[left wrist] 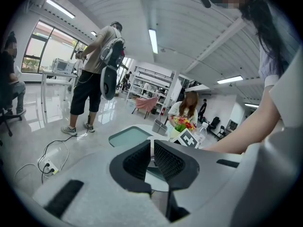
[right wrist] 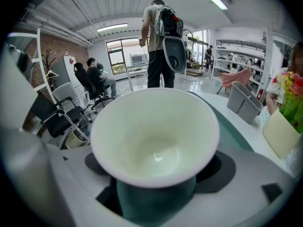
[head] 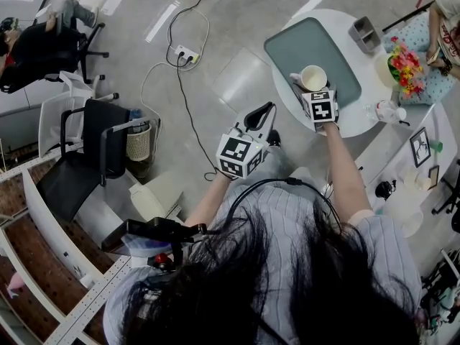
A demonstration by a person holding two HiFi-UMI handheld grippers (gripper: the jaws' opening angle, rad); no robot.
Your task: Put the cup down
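A cup (head: 313, 77), white inside and teal outside, stays upright in my right gripper (head: 307, 88), which is shut on its lower body. It is over the near edge of the teal mat (head: 316, 45) on the round white table (head: 356, 124); I cannot tell whether it touches the mat. In the right gripper view the cup (right wrist: 155, 136) fills the middle and hides the right gripper (right wrist: 156, 197) pads. My left gripper (head: 260, 113) hangs off the table's left over the floor. In the left gripper view the left gripper (left wrist: 152, 161) is shut and holds nothing.
On the table stand a grey bin (head: 365, 33), a bunch of flowers (head: 406, 67) and a plastic bottle (head: 384, 111). A power strip with cables (head: 185, 54) lies on the floor. Black chairs (head: 93, 157) and a wastebasket (head: 138, 142) stand left. A person with a backpack (right wrist: 163, 37) stands beyond the table.
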